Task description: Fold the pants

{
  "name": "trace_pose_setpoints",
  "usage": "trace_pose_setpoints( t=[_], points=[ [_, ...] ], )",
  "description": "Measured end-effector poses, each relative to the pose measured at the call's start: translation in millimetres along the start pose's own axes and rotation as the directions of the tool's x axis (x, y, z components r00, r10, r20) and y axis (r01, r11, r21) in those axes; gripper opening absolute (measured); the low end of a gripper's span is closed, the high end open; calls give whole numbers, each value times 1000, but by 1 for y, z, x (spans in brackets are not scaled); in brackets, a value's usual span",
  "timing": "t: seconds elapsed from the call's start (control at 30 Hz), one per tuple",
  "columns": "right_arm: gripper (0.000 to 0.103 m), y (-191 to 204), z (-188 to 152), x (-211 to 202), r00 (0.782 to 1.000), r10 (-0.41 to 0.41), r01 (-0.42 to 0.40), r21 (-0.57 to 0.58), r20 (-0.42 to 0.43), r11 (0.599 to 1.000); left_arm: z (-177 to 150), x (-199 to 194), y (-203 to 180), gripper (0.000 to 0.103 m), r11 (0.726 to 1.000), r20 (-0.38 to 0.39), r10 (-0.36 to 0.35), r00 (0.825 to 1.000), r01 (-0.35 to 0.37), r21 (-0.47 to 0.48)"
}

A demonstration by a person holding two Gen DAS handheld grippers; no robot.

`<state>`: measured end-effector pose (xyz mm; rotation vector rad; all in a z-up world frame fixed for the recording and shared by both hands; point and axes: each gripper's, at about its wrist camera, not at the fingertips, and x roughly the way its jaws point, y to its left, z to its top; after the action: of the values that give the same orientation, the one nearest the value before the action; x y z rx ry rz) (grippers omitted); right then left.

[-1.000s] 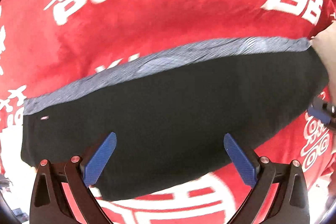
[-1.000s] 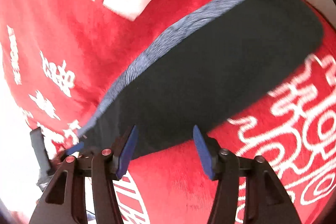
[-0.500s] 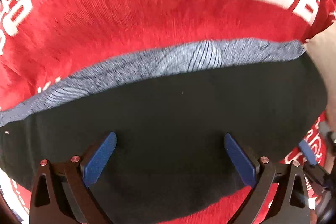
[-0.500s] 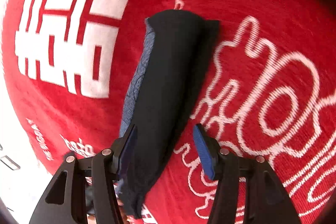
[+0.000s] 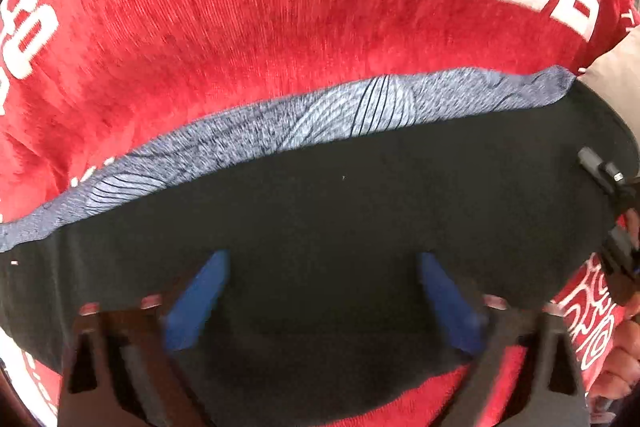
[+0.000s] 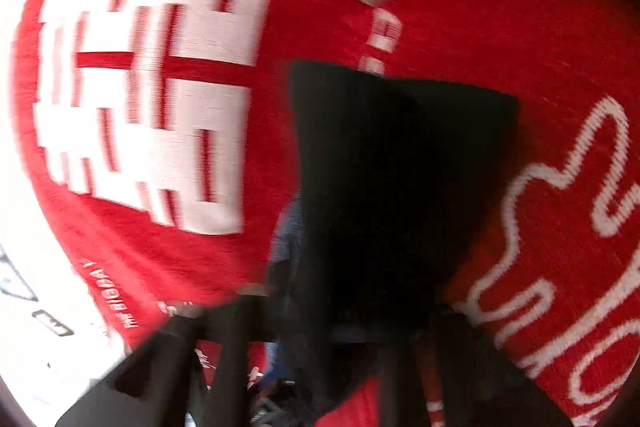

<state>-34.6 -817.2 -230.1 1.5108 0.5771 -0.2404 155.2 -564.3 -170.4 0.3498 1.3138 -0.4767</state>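
Lying flat on a red blanket (image 5: 248, 27) with white lettering: black pants (image 5: 360, 219), a grey patterned strip along the far edge. Closing over the cloth but not yet pinching it, the left hand-held gripper (image 5: 320, 291), blue pads apart. Clamped shut on one end of the pants (image 6: 384, 187), the right hand-held gripper (image 6: 356, 331), fabric bunched between its fingers.

Probably a home: plush red blanket (image 5: 240, 27) with white lettering.
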Motion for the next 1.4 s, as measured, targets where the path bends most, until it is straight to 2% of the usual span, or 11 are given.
trace_pose_setpoints(
  t=[0.1,0.3,0.43,0.47,0.87,0.93,0.97,1.03,1.13,1.23,1.4],
  points=[
    [8,12,-1,-5,1000,-3,2,-47,-10,999,4,-19,-1,48,997,24,-66,998,67,-22],
    [13,40,-13,-12,999,-5,0,-139,-31,990,-11,-9,-6,48,995,5,-91,996,92,-37],
    [72,30,-19,-33,991,-130,131,-125,15,983,-16,-10,-15,48,998,32,-65,997,65,7],
    [73,25,-23,-43,986,-162,166,-112,45,980,-17,-10,-20,48,998,31,-68,997,68,4],
    [70,8,-5,-22,987,-114,120,-52,113,991,-5,-11,-33,48,999,27,-38,999,37,34],
    [48,13,1,-11,991,-93,100,-69,101,993,0,-18,-34,48,998,33,-61,998,60,7],
    [15,10,5,-5,994,-82,85,-47,75,995,3,-21,-36,48,997,45,-74,996,74,-7],
    [13,9,7,-6,998,-50,51,-27,49,998,5,-28,-38,48,996,72,-83,994,84,-19],
    [13,23,3,-13,998,-56,59,-106,34,993,-2,-7,-49,48,997,15,-80,997,80,9],
    [13,54,-5,-13,997,-75,80,-221,28,972,-20,-4,-66,48,996,127,-20,992,9,90],
    [13,126,-35,-7,991,-132,123,-504,19,855,-26,-1,-64,48,997,162,-56,985,46,66]
  ],
)
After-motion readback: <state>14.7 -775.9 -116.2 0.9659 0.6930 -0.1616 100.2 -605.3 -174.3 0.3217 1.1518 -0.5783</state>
